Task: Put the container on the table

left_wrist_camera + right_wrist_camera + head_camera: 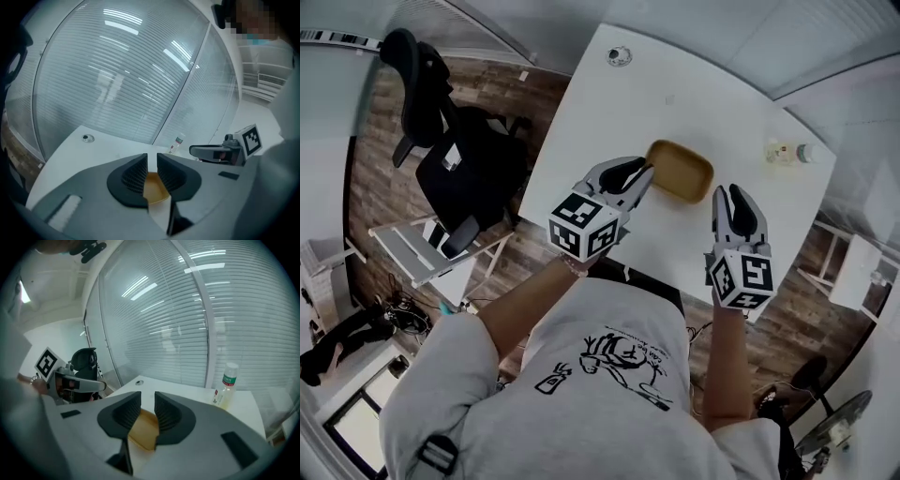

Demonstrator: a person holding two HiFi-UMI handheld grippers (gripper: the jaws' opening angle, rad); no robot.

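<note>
A shallow tan container [681,171] rests on the white table [619,122], near its front edge. My left gripper [639,178] hovers over the container's left end, and my right gripper [733,202] hangs just right of it. In the left gripper view, the left gripper [151,161] shows a narrow gap between its ribbed pads, with the container [154,187] seen below through it. The right gripper [148,401] stands a little wider, the container [143,430] again beneath it. Neither gripper holds anything.
A small clear bottle [789,152] stands at the table's right edge. A round grommet [619,56] sits at the far end. A black office chair [441,141] and a folding rack [422,248] stand on the wooden floor at the left. Glass walls with blinds lie beyond the table.
</note>
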